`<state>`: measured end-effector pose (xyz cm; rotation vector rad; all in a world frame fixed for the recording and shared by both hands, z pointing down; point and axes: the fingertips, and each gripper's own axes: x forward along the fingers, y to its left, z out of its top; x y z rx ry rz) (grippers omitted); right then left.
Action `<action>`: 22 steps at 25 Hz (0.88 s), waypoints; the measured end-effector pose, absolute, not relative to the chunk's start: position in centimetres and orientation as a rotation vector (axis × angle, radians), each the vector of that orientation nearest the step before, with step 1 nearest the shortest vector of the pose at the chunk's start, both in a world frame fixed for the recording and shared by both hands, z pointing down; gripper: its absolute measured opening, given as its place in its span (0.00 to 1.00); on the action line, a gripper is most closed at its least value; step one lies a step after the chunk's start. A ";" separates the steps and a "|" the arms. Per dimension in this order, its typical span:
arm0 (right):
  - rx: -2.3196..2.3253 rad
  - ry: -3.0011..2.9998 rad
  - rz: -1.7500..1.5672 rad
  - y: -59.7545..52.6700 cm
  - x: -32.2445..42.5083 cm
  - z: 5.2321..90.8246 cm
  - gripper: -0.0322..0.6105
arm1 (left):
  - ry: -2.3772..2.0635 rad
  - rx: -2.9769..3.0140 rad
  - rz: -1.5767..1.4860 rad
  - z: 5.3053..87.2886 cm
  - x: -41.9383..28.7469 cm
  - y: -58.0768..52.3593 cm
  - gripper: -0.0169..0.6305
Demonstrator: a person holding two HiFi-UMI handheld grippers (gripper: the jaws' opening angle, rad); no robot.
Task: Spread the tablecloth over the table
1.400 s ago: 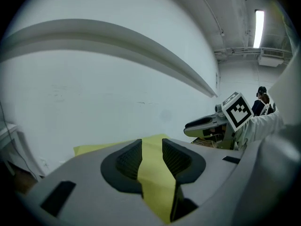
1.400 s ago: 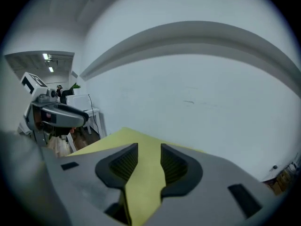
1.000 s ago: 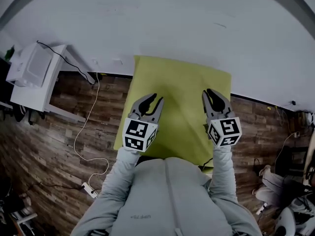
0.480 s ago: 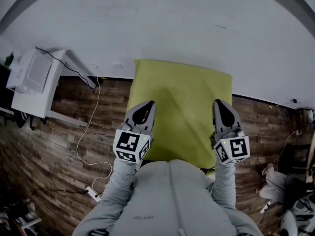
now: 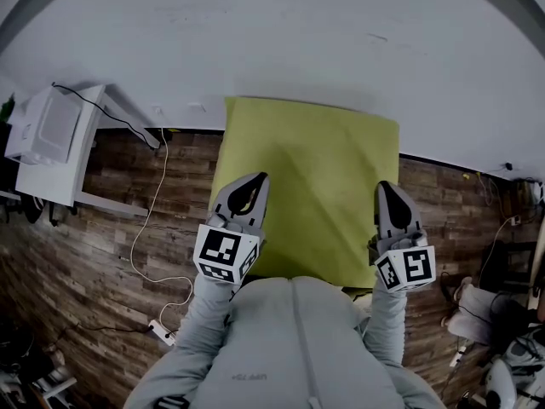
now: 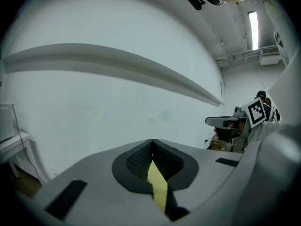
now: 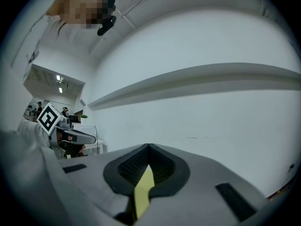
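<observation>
As the head view shows, a white side table (image 5: pixel 51 143) stands at 10 o'clock of my left gripper (image 5: pixel 254 180), well apart from it. A white cable (image 5: pixel 157 220) trails from that side across the wood floor (image 5: pixel 94 237). My left gripper points toward 12 o'clock at the near left part of the yellow-green tablecloth (image 5: pixel 311 186). Its 2 jaws are fully together, pinching a thin fold of that cloth between the pads. In the left gripper view the fold runs from the pad seam toward 6 o'clock. The tablecloth is stretched flat toward 3 o'clock, and its far edge at 12 o'clock lies near the foot of the white wall (image 5: pixel 281 41). What lies beneath it I cannot tell. My right gripper (image 5: pixel 387 187) sits at the near right edge, also pointing to 12 o'clock. Its 2 jaws are likewise pressed together on a thin fold of the tablecloth. The 2 grippers are well apart, with the cloth between them.
</observation>
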<state>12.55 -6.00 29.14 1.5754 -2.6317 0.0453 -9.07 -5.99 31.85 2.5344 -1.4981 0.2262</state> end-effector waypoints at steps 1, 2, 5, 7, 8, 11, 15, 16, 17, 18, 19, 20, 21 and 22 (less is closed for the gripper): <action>1.579 -2.625 0.040 -6.0 12.8 29.2 0.08 | -1.496 2.534 0.230 31.9 -8.9 -6.0 0.06; 1.582 -2.619 0.035 -6.0 12.9 29.2 0.08 | -1.494 2.536 0.232 31.9 -8.8 -5.9 0.06; 1.586 -2.604 0.030 -5.9 13.1 29.4 0.08 | -1.492 2.542 0.237 31.8 -8.6 -5.8 0.06; 1.579 -2.608 0.031 -5.9 13.0 29.4 0.08 | -1.494 2.544 0.240 31.8 -8.6 -5.8 0.06; 1.575 -2.611 0.034 -5.8 12.9 29.4 0.08 | -1.496 2.545 0.241 31.8 -8.6 -5.7 0.06; 1.565 -2.619 0.044 -5.6 12.7 29.5 0.08 | -1.500 2.546 0.243 31.8 -8.7 -5.5 0.06; 1.554 -2.623 0.054 -5.5 12.4 29.6 0.08 | -1.500 2.543 0.238 31.8 -9.1 -5.4 0.06; 1.551 -2.623 0.053 -5.5 12.2 29.6 0.08 | -1.499 2.543 0.237 31.9 -9.1 -5.4 0.06; 1.547 -2.622 0.052 -5.5 12.1 29.7 0.08 | -1.499 2.543 0.237 31.9 -9.1 -5.3 0.06; 1.543 -2.621 0.051 -5.5 12.0 29.7 0.08 | -1.498 2.543 0.237 31.9 -9.2 -5.3 0.06; 1.540 -2.621 0.052 -5.4 11.9 29.7 0.08 | -1.497 2.544 0.238 31.9 -9.2 -5.2 0.06; 1.539 -2.622 0.055 -5.4 11.8 29.7 0.08 | -1.497 2.546 0.238 31.8 -9.3 -5.2 0.06; 1.540 -2.622 0.058 -5.4 11.7 29.6 0.08 | -1.495 2.548 0.238 31.8 -9.3 -5.2 0.06; 1.541 -2.621 0.059 -5.4 11.7 29.6 0.08 | -1.494 2.549 0.235 31.7 -9.4 -5.1 0.06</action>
